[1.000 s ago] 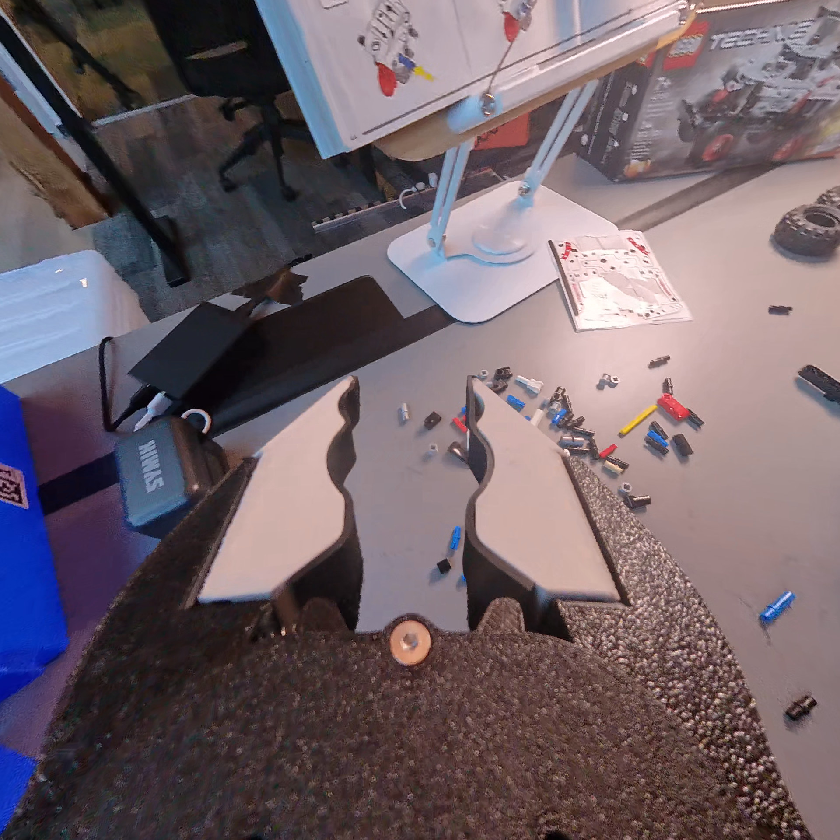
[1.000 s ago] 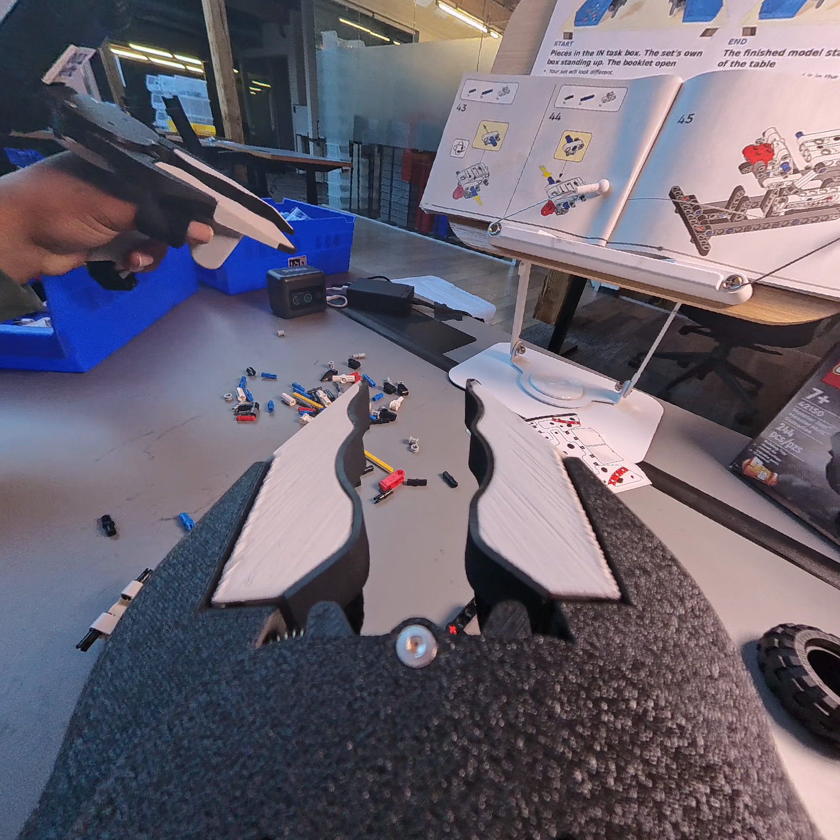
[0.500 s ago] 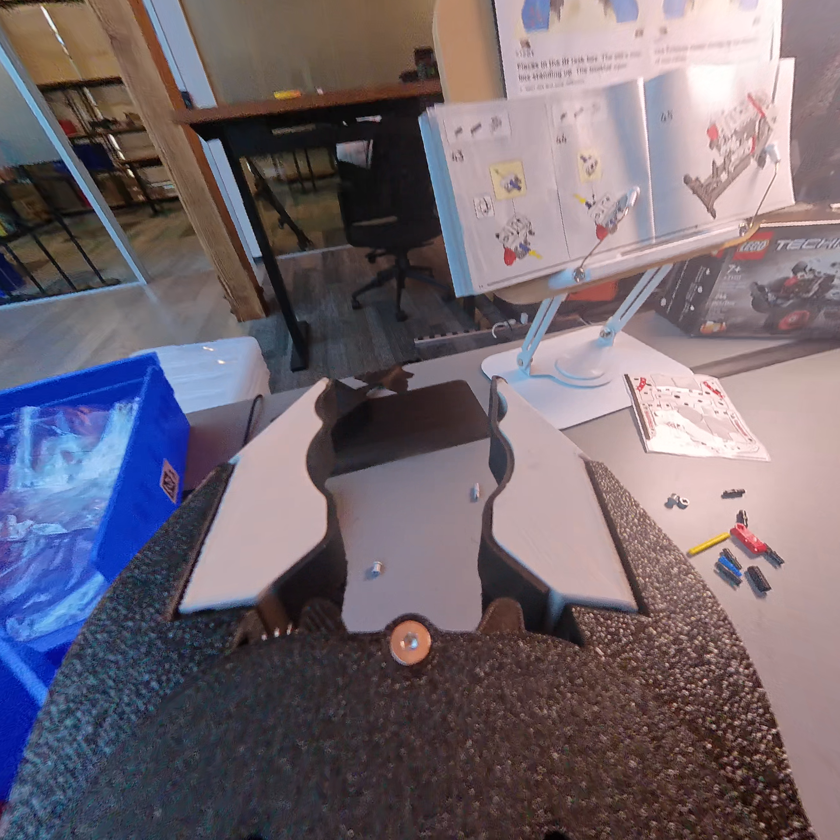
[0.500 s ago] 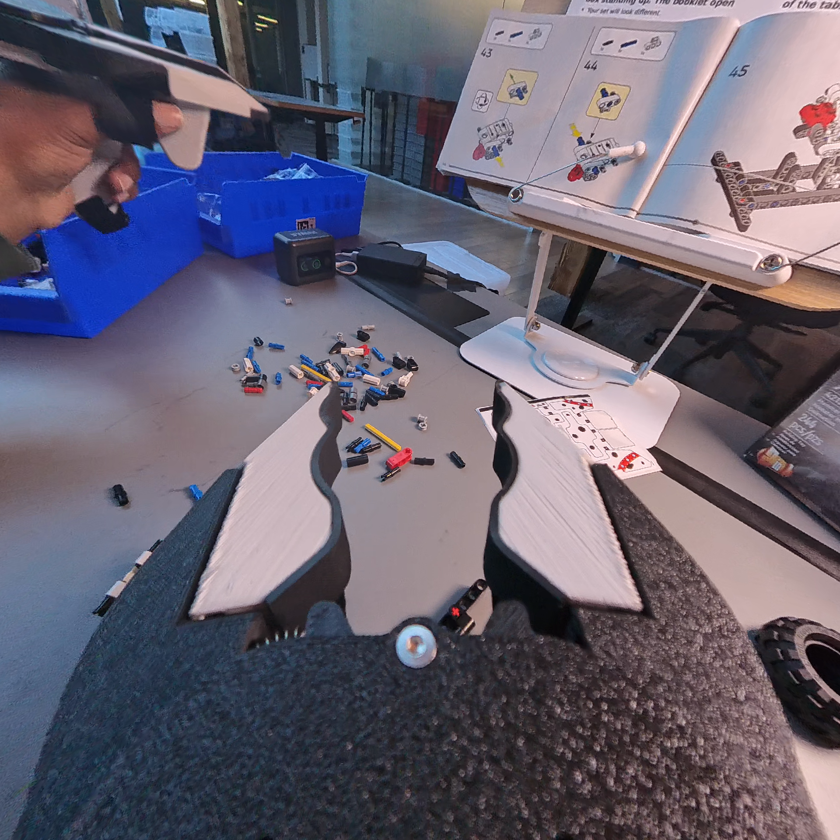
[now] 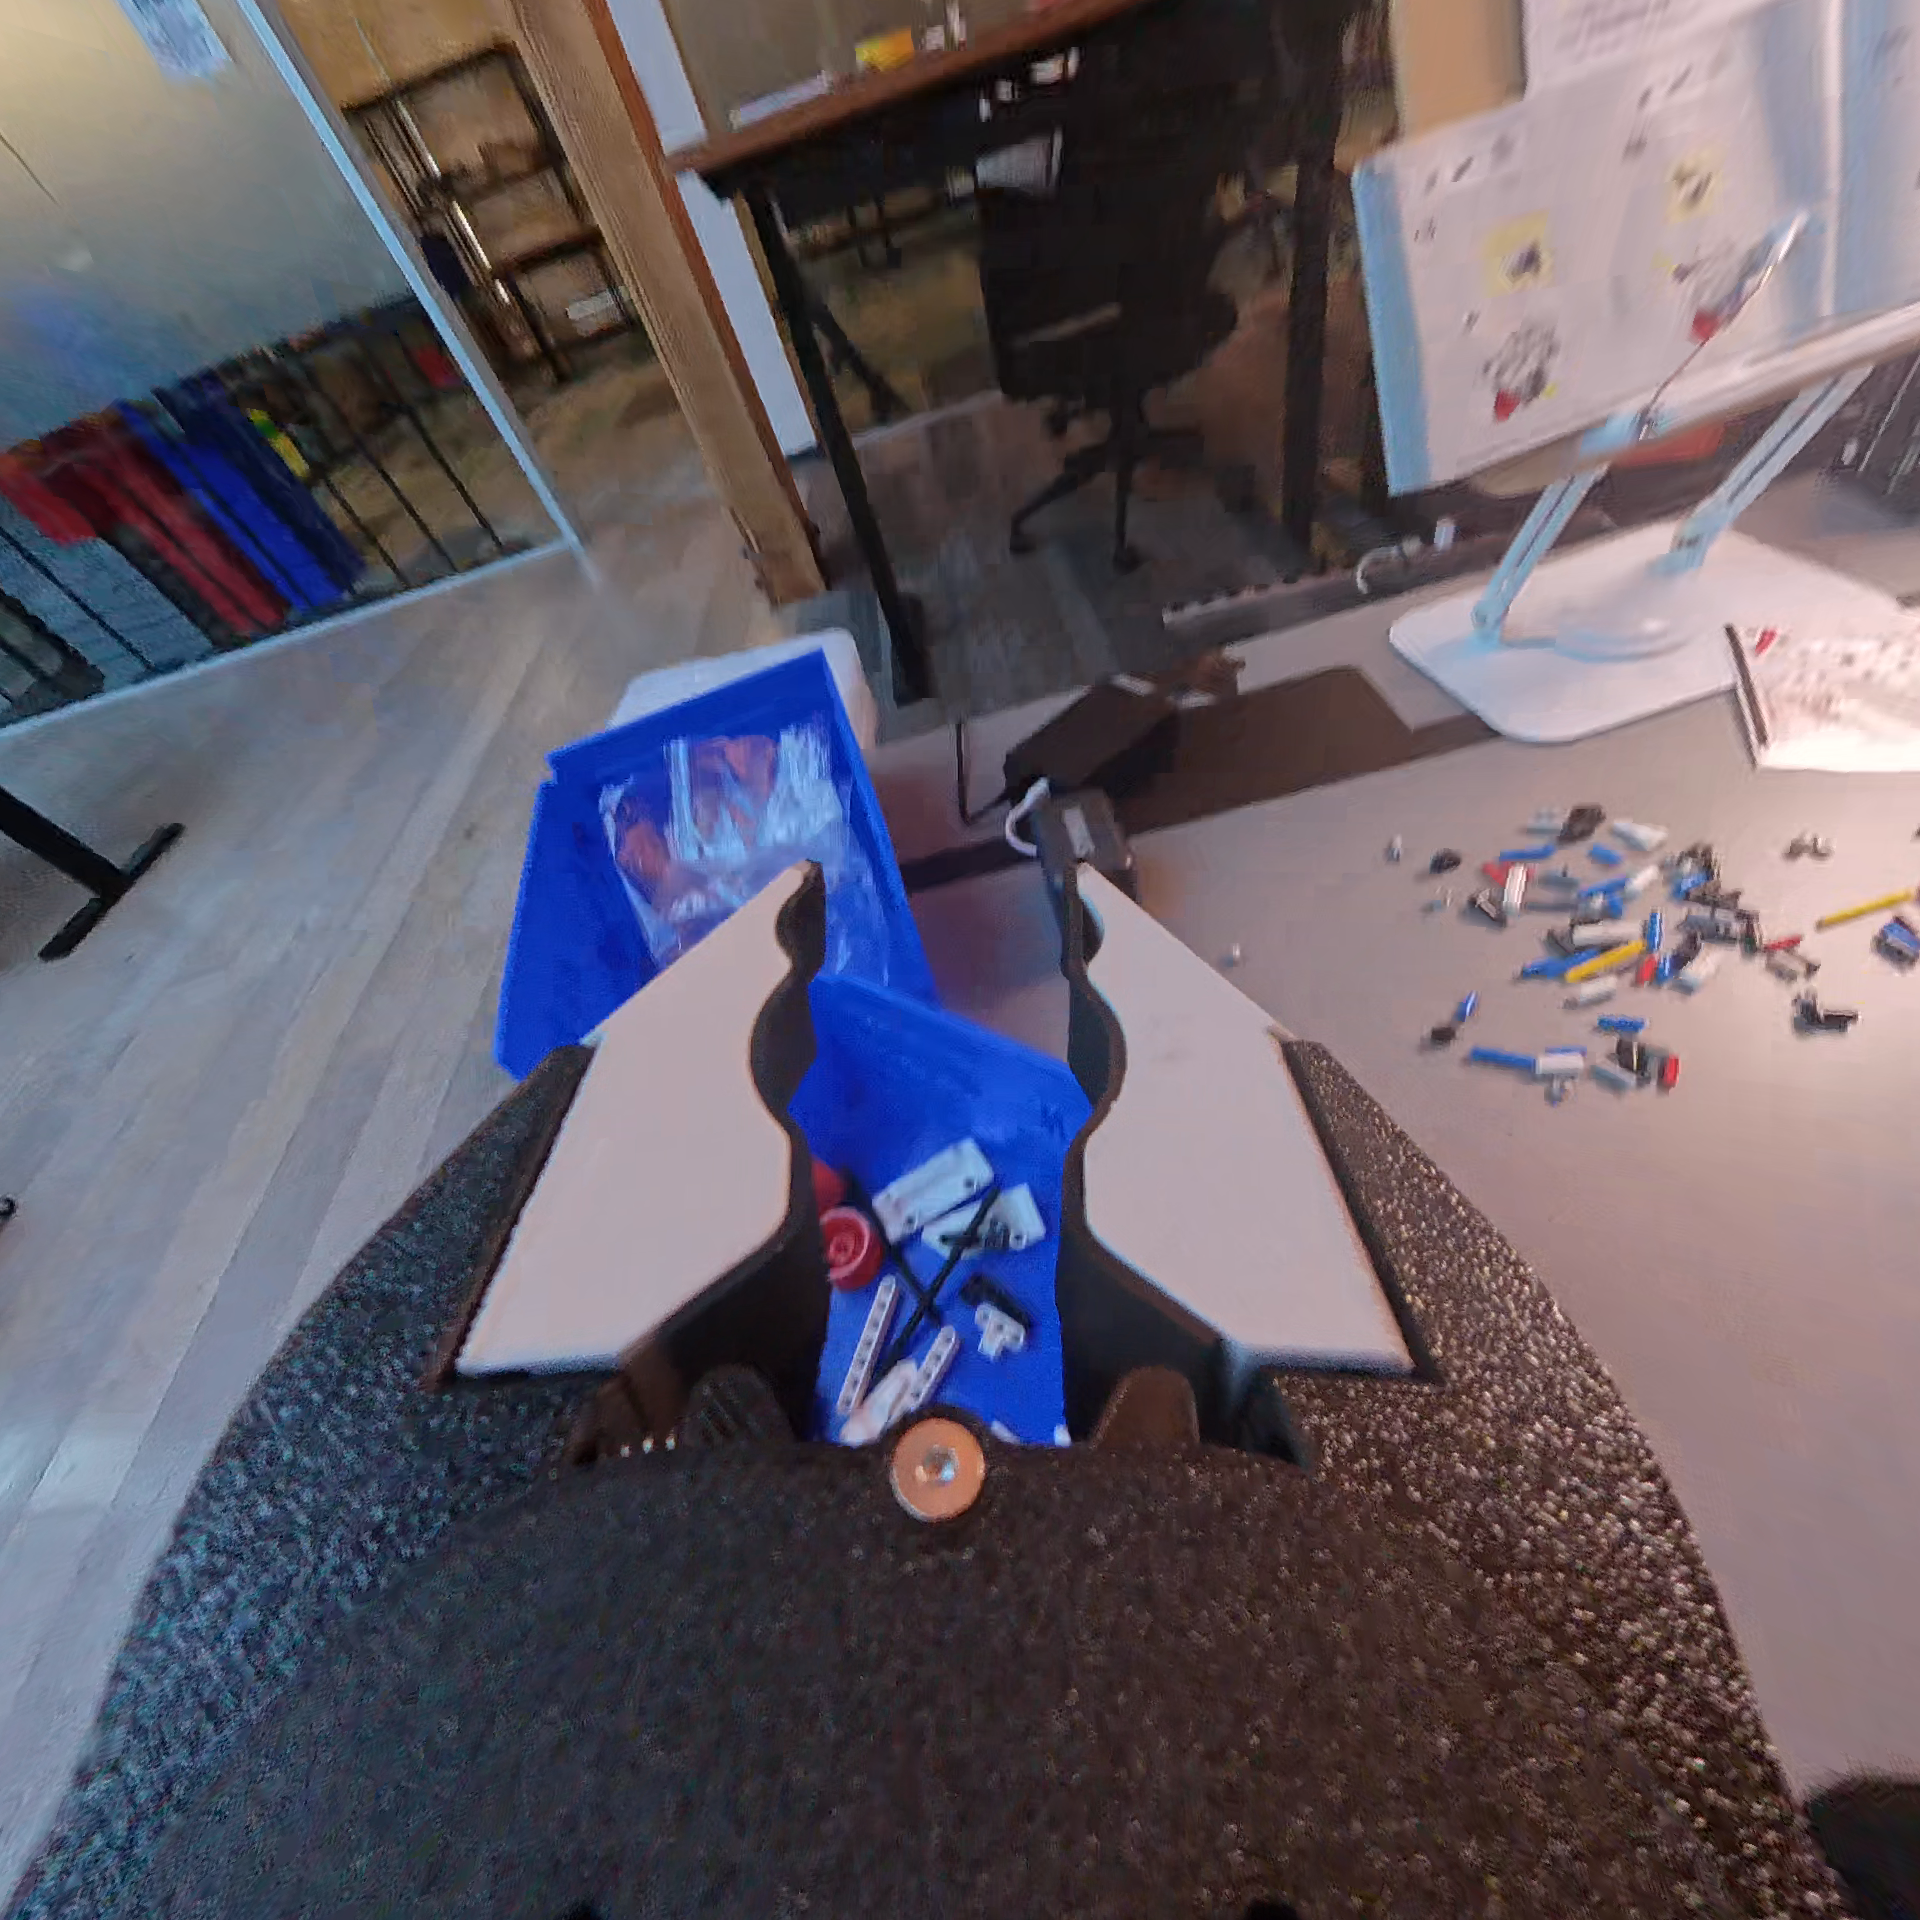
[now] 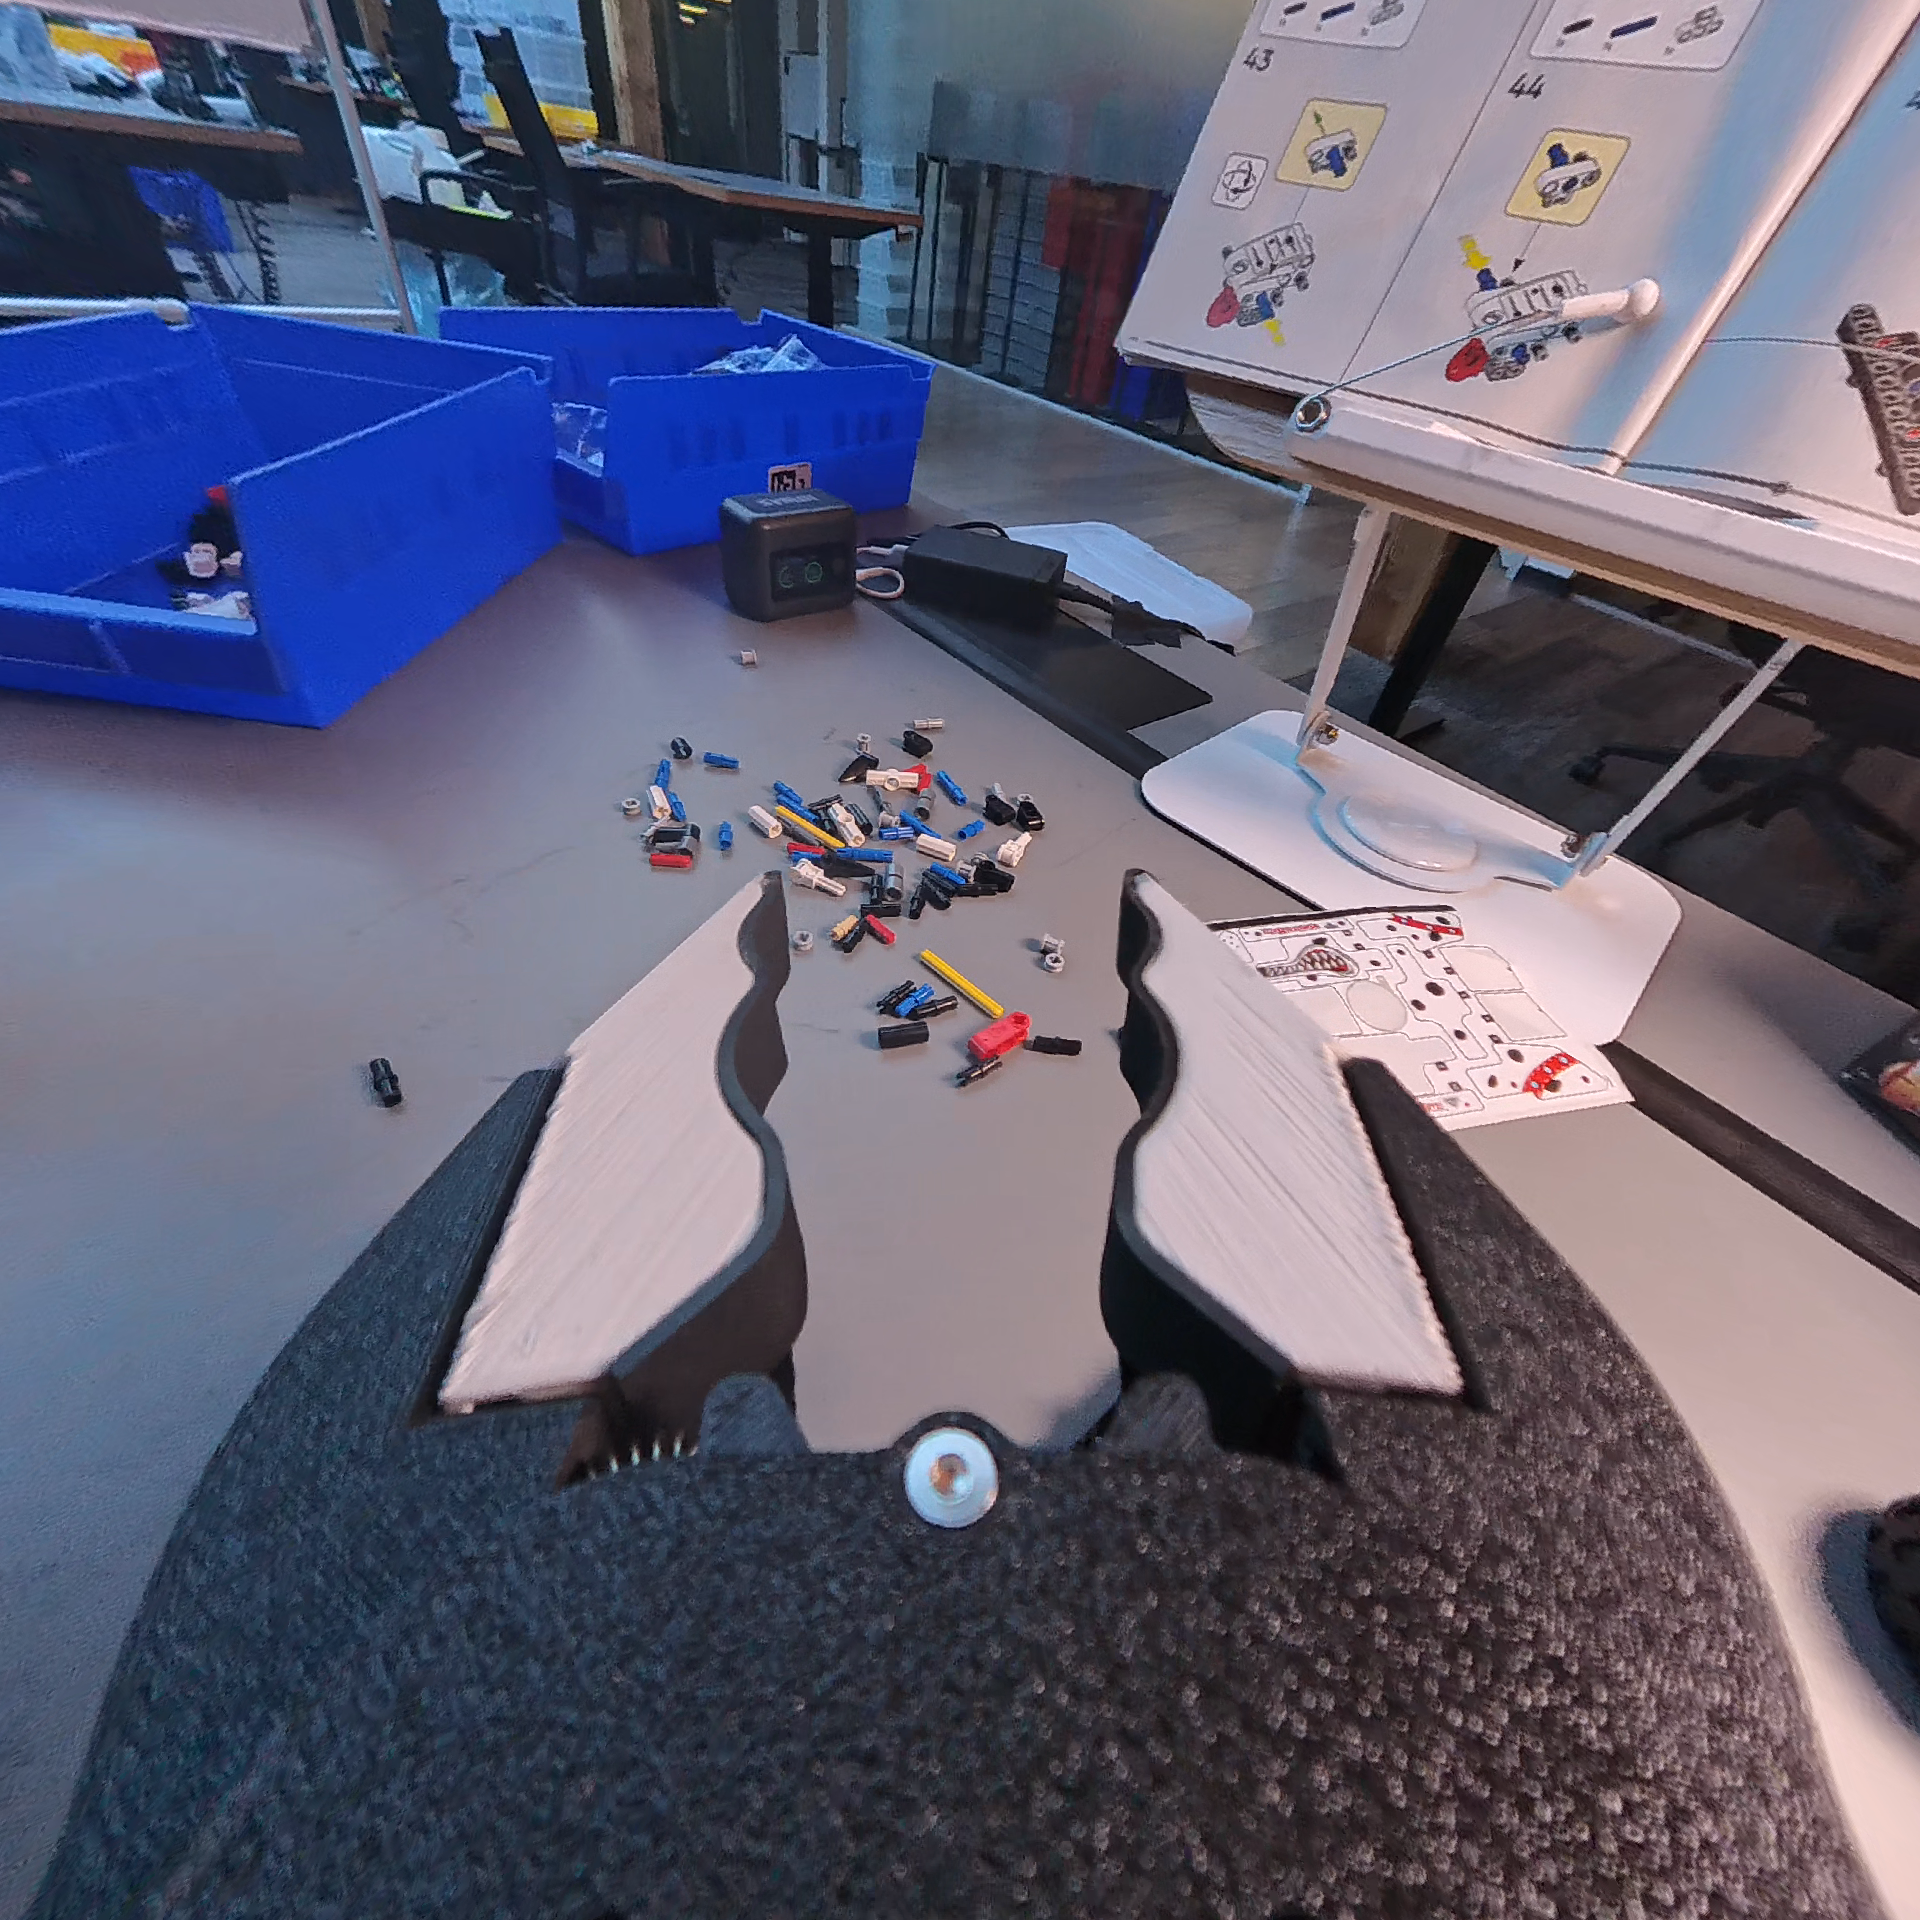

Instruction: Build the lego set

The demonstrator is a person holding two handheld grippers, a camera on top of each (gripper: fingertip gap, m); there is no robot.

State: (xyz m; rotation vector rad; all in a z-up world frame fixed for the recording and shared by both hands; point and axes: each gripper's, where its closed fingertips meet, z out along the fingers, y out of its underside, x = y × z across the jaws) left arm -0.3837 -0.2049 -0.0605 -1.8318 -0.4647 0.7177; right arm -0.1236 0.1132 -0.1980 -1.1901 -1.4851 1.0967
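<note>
Left claw hangs wide and empty above a blue bin, its flat pale fingers edged in wavy black, set in a grainy black foam body. Between them, down in the bin, lie white beams, a red round piece and thin black rods. Beyond it stands a second blue bin holding crinkled clear bags. To the right on the smooth grey bench lies the scatter of small pieces, well apart from the claw.

Right claw is also spread wide, holding nothing, its pale fingers ribbed with fine lines. It hovers over bare bench, with the scatter of short blue, black, white and grey pins just past the tips, a yellow rod and a red block nearest. A lone black pin lies off to the left. Right of the tips rests a sticker sheet, lying partly on the white base of a stand that props the open booklet. Farther left are the two ribbed plastic bins, with a dark cube-shaped device just beside them.
</note>
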